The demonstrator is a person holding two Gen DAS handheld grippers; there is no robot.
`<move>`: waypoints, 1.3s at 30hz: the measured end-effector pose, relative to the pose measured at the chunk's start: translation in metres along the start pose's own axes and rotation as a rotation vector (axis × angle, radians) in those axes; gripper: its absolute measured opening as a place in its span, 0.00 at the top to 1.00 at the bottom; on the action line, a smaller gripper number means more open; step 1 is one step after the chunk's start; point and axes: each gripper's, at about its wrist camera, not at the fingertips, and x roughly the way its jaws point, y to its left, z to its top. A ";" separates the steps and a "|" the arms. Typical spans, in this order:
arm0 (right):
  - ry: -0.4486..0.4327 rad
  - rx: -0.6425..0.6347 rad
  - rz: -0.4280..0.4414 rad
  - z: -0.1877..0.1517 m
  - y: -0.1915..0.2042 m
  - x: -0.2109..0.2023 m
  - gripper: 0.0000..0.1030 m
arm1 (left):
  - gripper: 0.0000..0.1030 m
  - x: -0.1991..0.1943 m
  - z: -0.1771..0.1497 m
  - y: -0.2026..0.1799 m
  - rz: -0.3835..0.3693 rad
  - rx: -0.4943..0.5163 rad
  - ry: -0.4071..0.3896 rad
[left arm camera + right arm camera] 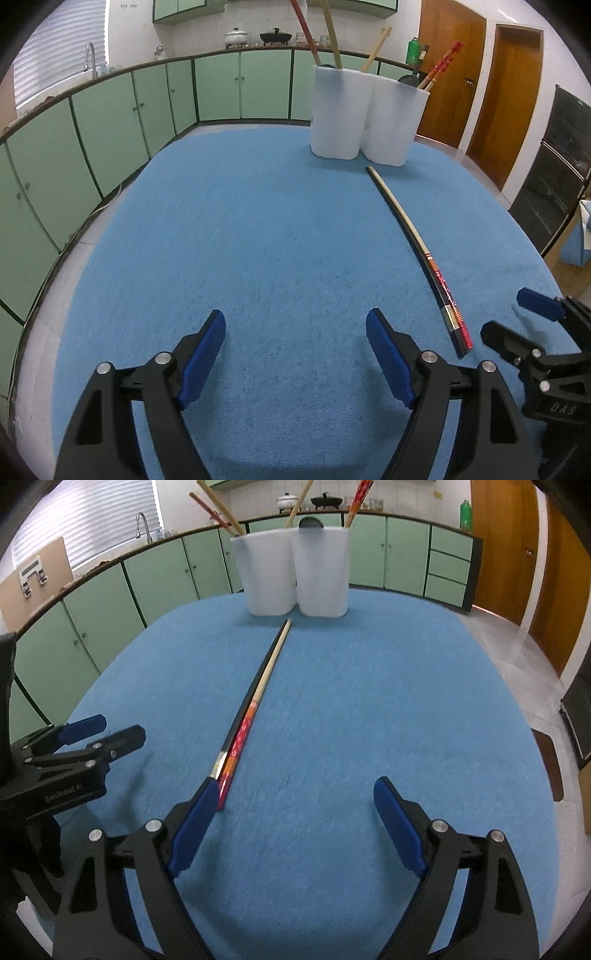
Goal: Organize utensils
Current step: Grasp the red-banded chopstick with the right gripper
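A pair of long chopsticks with red patterned tops [255,705] lies on the blue cloth-covered table [369,720], tips near the white two-cup plastic holder [295,572] at the far edge. The right gripper [293,821] is spread wide and empty, its left pad just beside the chopsticks' red ends. The left gripper [295,354], also wide and empty, is over bare cloth with clear room all around.

The room is evenly and fairly brightly lit, with a cool cast. Daylight glows through the slatted window blinds [62,48] at upper left, washed out nearly white. Shadows on the blue table [258,240] are soft and faint, a pale smudge beside the left gripper [107,734] in the right wrist view. Both views bulge strongly: the green cabinets [110,122] bow into arcs and the corners go black. The cloth looks slightly smeared and grainy; a glossy patch shines on the floor [517,646].
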 end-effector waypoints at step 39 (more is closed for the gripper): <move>0.014 -0.069 0.021 -0.004 0.024 0.001 0.94 | 0.22 -0.003 -0.001 -0.001 0.026 0.001 0.015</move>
